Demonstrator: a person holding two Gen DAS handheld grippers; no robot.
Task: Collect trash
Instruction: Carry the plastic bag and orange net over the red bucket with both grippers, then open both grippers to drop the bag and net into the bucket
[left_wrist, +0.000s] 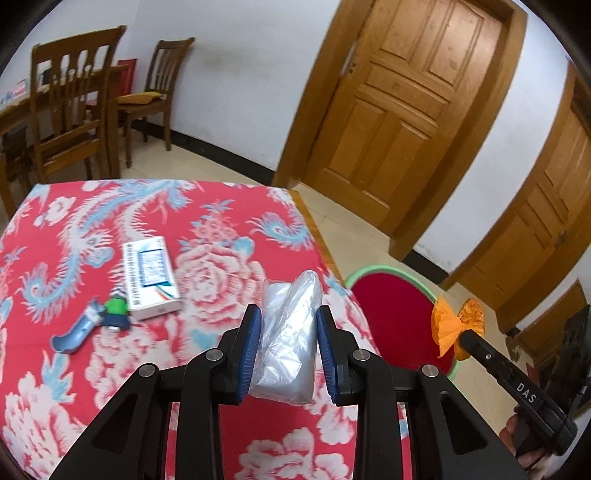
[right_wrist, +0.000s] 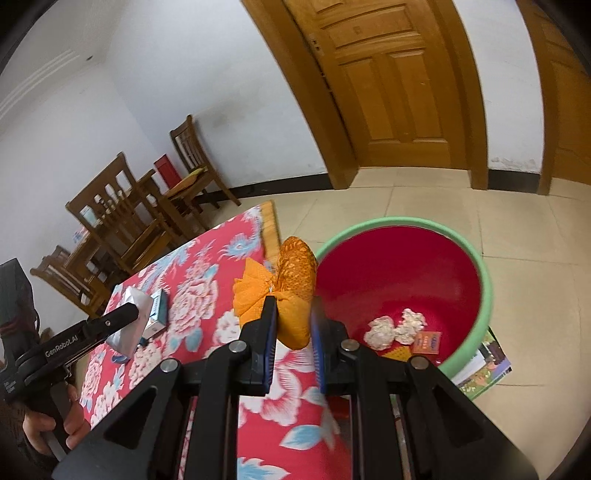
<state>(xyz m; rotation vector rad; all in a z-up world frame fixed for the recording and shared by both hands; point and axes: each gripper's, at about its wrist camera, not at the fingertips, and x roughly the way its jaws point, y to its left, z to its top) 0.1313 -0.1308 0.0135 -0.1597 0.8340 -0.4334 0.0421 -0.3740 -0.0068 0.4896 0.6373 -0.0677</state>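
Observation:
My left gripper (left_wrist: 289, 317) is shut on a clear plastic bag (left_wrist: 286, 343) and holds it above the red flowered tablecloth (left_wrist: 207, 258). My right gripper (right_wrist: 293, 306) is shut on an orange wrapper (right_wrist: 290, 291), held at the table's edge beside the red bin with a green rim (right_wrist: 406, 273). The right finger looks blurred. The bin holds two crumpled white paper balls (right_wrist: 395, 328) and a small orange packet (right_wrist: 426, 341). On the cloth lie a white and blue box (left_wrist: 151, 277), a small green-capped item (left_wrist: 116, 310) and a blue curved plastic piece (left_wrist: 74, 334).
Wooden chairs (left_wrist: 70, 110) and a dining table stand beyond the table at the left. Wooden doors (left_wrist: 402, 103) line the far wall. The bin (left_wrist: 399, 317) stands on the tiled floor right of the table, with a printed sheet (right_wrist: 484, 365) under it.

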